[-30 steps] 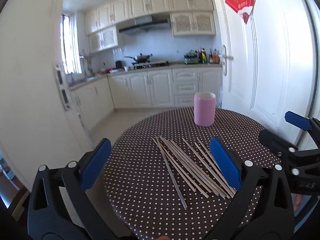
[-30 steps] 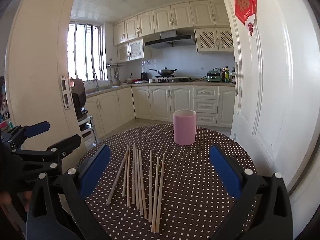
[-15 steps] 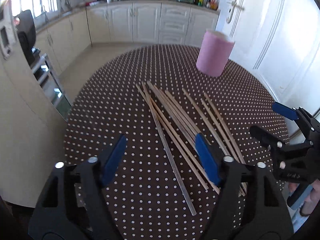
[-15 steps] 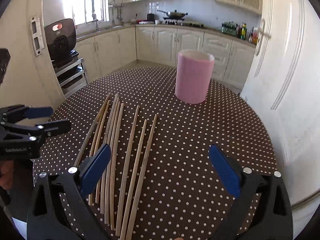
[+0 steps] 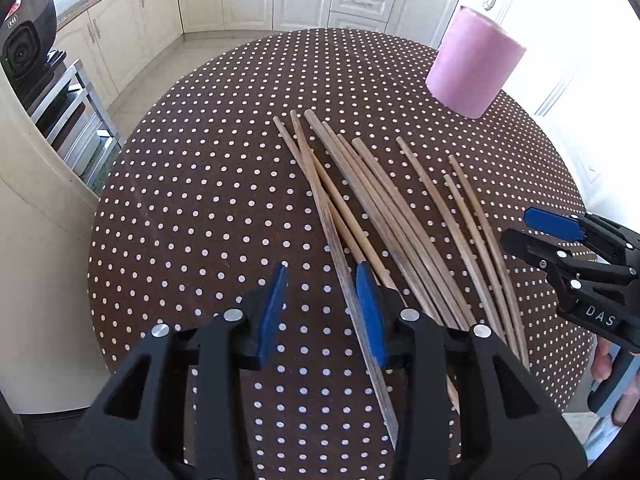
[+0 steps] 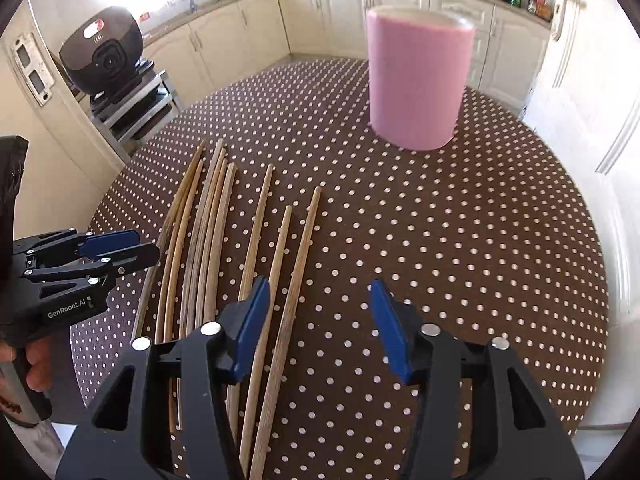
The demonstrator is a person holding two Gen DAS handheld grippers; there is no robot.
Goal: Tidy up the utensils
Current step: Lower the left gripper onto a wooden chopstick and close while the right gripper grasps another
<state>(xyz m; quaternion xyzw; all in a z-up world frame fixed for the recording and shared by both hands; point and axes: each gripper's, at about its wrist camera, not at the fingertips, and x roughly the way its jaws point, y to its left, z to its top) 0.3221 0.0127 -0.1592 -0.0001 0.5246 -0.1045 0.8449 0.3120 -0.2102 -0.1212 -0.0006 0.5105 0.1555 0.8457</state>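
Several wooden chopsticks (image 5: 418, 236) lie fanned out on the round table with its brown dotted cloth (image 5: 200, 200). A pink cup (image 5: 472, 72) stands upright beyond them. My left gripper (image 5: 322, 312) hovers low over the near ends, jaws closing. The leftmost chopstick (image 5: 321, 200) runs between them, beside the right pad and not pinched. My right gripper (image 6: 320, 330) is also closing over the rightmost chopstick (image 6: 301, 256), which lies loose between its pads. Each gripper shows in the other's view: the right gripper (image 5: 560, 236), the left gripper (image 6: 120, 246). The pink cup (image 6: 416, 80) sits past the dotted cloth (image 6: 480, 240).
A black round appliance (image 6: 104, 52) sits on a metal rack left of the table, close to its edge. Cream kitchen cabinets (image 6: 340, 12) line the far wall. A white door (image 6: 600, 100) stands just right of the table. A hand (image 6: 36, 364) holds the left gripper's handle.
Both grippers have tipped downward and dropped toward the near ends of the chopsticks. Their jaws have narrowed from wide open. The chopsticks and the cup have not moved.
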